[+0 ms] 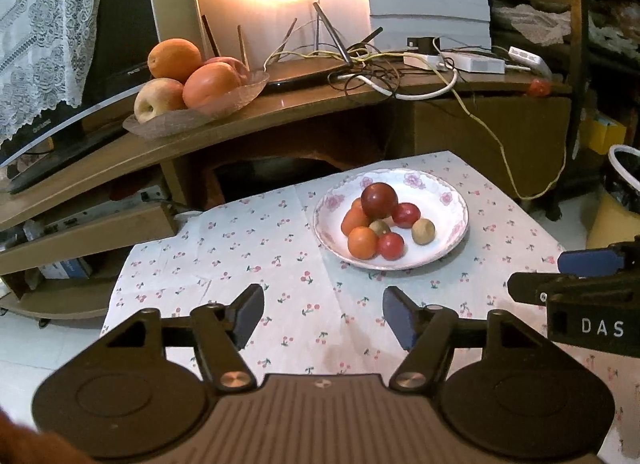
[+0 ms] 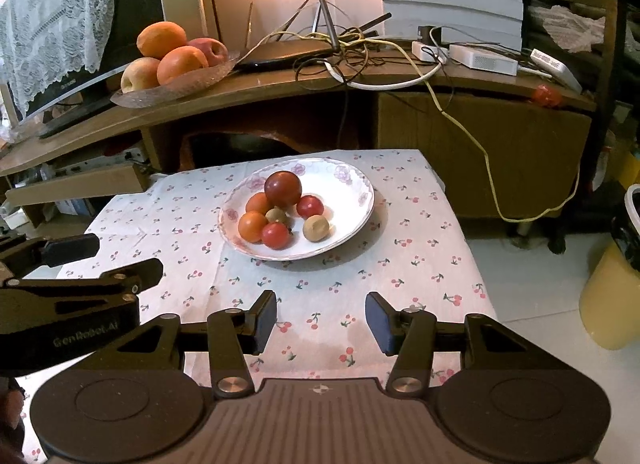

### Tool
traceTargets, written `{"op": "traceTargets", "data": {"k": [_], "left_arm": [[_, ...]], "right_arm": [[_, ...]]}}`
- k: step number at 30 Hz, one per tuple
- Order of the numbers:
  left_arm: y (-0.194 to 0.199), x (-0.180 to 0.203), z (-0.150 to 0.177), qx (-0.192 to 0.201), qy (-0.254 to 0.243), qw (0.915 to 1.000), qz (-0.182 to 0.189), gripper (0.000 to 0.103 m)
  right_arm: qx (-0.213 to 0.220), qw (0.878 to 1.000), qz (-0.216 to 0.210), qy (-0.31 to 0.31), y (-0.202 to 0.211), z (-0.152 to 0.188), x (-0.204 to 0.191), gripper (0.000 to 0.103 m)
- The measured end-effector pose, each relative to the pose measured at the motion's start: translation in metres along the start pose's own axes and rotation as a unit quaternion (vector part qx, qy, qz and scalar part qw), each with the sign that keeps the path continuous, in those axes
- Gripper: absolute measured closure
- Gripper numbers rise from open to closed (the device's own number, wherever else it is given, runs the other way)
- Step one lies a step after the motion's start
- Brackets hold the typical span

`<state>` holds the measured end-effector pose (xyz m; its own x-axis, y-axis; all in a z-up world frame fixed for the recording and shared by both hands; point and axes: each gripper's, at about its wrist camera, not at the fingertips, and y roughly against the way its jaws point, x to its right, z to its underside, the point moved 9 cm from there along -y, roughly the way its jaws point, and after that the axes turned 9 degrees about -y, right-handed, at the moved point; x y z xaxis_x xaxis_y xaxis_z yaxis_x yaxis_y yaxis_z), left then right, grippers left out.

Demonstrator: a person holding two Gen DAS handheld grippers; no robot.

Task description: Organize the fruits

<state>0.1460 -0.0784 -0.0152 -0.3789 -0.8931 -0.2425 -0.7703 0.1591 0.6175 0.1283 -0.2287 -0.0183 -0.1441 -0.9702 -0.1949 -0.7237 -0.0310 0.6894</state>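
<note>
A white flowered plate (image 1: 448,200) (image 2: 352,184) sits on a cherry-print cloth and holds several small fruits: a dark red one (image 1: 379,200) (image 2: 283,188) on top, orange ones (image 1: 362,242) (image 2: 252,226), red ones (image 2: 310,206) and brownish ones (image 1: 423,230) (image 2: 316,228). My left gripper (image 1: 323,314) hovers open over the cloth short of the plate, nothing between its fingers. My right gripper (image 2: 321,320) is likewise open and empty, also short of the plate. Each gripper shows at the edge of the other's view.
A glass dish (image 1: 224,102) (image 2: 188,82) with large oranges and apples stands on a wooden TV stand (image 2: 280,84) behind the table, beside a monitor, tangled cables (image 1: 372,72) and white boxes. A yellow bin (image 2: 612,292) stands on the floor at right.
</note>
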Motion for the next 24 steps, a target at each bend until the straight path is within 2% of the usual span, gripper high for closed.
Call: {"op": "traceTargets", "data": {"k": [5,8,12,19,24], "left_arm": [[0.007,0.003,0.007,-0.001,-0.006,1.0,-0.006,0.029],[0.014,0.004,0.01,0.003,-0.013,0.9998,-0.016,0.026],[0.023,0.005,0.013,0.01,-0.019,0.9994,-0.027,0.014],[0.034,0.011,0.022,0.007,-0.027,0.999,-0.033,0.005],[0.042,0.017,0.028,0.009,-0.036,0.9987,-0.036,0.002]], "right_arm": [[0.0,1.0,-0.002,0.0,0.008,0.006,-0.001,0.051],[-0.001,1.0,-0.002,0.0,0.013,0.011,-0.002,0.051],[0.0,1.0,-0.004,0.001,0.02,0.017,-0.004,0.051],[0.001,1.0,-0.009,-0.002,0.034,0.028,-0.007,0.051],[0.003,1.0,-0.011,-0.003,0.041,0.032,-0.007,0.051]]}}
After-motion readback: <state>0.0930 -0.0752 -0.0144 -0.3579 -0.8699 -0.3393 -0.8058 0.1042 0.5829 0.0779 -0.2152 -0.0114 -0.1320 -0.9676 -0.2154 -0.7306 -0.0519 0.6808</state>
